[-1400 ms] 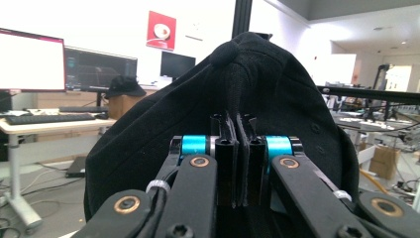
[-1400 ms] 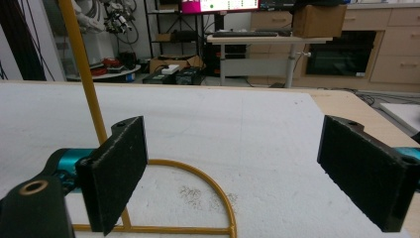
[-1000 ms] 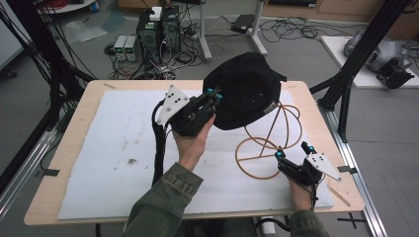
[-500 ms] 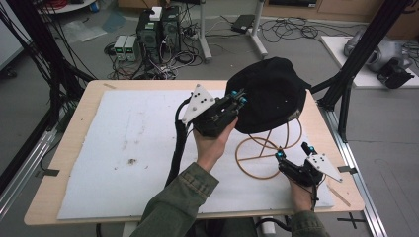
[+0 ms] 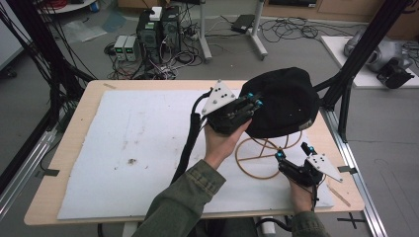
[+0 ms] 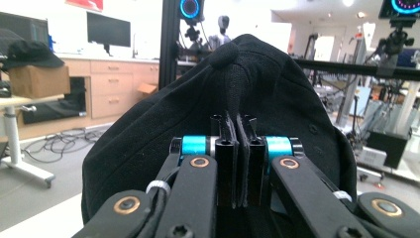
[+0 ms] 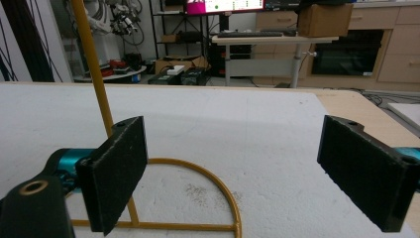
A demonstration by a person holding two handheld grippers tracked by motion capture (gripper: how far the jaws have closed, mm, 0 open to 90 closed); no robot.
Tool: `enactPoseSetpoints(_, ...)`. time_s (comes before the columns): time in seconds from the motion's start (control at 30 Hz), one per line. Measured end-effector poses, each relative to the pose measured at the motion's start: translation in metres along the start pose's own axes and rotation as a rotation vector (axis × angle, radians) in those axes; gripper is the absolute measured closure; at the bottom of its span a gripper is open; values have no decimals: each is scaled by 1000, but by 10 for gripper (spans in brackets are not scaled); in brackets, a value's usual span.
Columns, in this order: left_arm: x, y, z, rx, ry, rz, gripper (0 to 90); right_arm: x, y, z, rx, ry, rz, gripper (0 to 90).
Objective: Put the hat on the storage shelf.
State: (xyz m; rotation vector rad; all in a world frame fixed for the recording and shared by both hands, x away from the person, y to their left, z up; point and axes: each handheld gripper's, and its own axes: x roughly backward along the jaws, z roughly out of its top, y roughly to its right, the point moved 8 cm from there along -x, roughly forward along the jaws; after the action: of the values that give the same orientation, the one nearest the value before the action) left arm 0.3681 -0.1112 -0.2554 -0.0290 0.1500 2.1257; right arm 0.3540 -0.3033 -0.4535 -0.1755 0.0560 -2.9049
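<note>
Left gripper, clamped on the black cap's fabric, is held at ten o'clock of the wire stand; right gripper, jaws wide, is parked at four.

Grey floor all round. Cables sprawl at twelve o'clock beside computer boxes. Wooden cabinets line the far wall; a black frame post stands at two.

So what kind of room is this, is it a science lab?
Most likely a robotics or research lab, not a home. Computer boxes sit on the floor among tangled cables, a black metal camera frame stands around the table, and monitors sit on a long counter behind.
</note>
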Motion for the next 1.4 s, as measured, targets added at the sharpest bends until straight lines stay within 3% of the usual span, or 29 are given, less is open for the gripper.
enactPoseSetpoints(0.27, -11, 6, -9, -34, -87, -4, 875, 0, -1, -1, -2, -5, 8, 113)
enactPoseSetpoints(0.43, -18, 7, -13, -30, -138, -9, 875, 0, -2, 0, -4, -4, 10, 113)
enactPoseSetpoints(0.57, -22, 7, -16, -33, -206, -9, 872, -1, -2, -1, -2, -3, 12, 114)
enactPoseSetpoints(1.0, -22, 10, -15, -53, -213, -20, 861, -1, -2, -1, 4, -7, 11, 113)
enactPoseSetpoints(1.03, -23, 11, -15, -49, -208, -22, 824, -1, -2, -1, 3, -7, 12, 113)
enactPoseSetpoints(1.13, -24, 8, -14, -38, -206, 19, 542, -1, -2, -1, 2, -5, 13, 113)
enactPoseSetpoints(1.2, -24, 7, -16, -45, -213, 33, 435, -1, -1, -1, 5, -4, 11, 113)
enactPoseSetpoints(1.3, -24, 4, -17, -46, -213, 41, 348, -1, -1, -1, 6, -6, 10, 113)
enactPoseSetpoints(1.4, -22, 3, -15, -42, -193, 42, 326, -1, -1, -1, 7, -7, 11, 113)
